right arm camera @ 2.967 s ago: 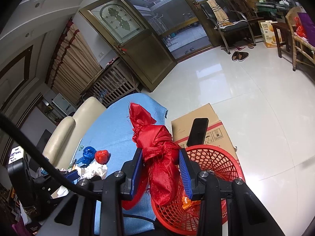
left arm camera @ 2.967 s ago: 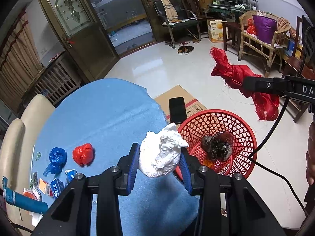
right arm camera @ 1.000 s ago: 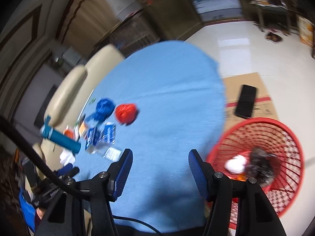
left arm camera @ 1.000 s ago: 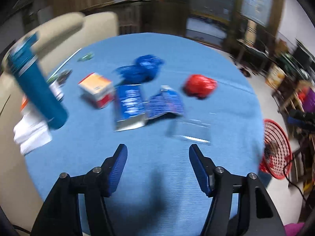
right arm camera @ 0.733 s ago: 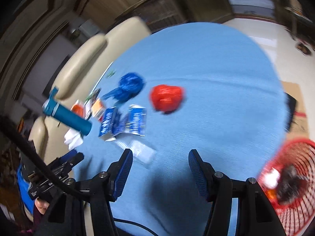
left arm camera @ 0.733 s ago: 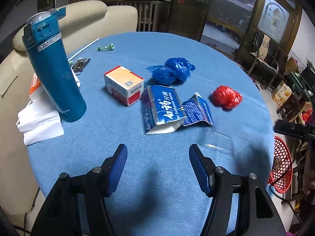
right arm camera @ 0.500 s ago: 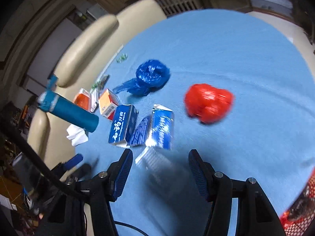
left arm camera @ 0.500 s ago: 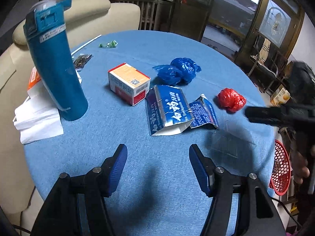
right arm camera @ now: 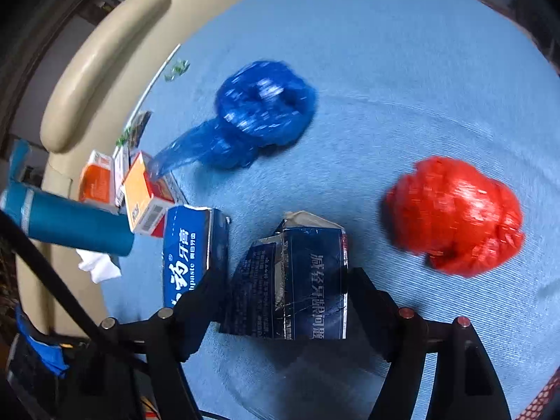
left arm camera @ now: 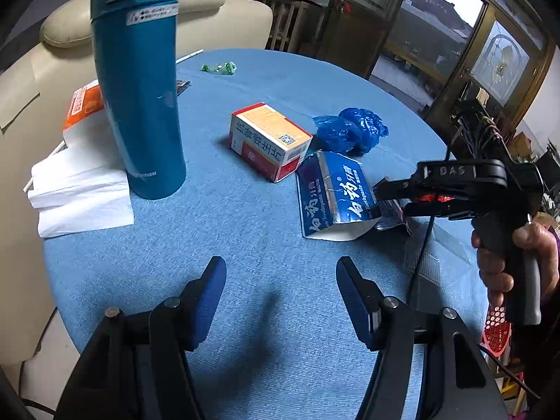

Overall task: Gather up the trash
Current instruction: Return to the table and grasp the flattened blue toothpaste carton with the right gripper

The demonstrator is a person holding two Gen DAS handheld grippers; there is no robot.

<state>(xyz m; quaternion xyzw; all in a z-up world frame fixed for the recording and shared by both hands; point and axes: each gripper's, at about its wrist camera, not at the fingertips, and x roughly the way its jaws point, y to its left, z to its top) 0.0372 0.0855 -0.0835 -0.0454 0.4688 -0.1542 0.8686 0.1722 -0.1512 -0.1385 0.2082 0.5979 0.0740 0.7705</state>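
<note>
Right gripper [right arm camera: 283, 301] jaws spread, straddling torn dark-blue carton [right arm camera: 290, 280]; next: clamp it; left gripper [left arm camera: 280, 290] jaws released, idle.

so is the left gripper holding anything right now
No, the left gripper is open with only bare blue tablecloth between its fingers.

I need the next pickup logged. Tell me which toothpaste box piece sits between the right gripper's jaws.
The darker, flattened toothpaste box piece lies between the open right gripper jaws. The brighter blue toothpaste box lies outside them, to its left.
</note>
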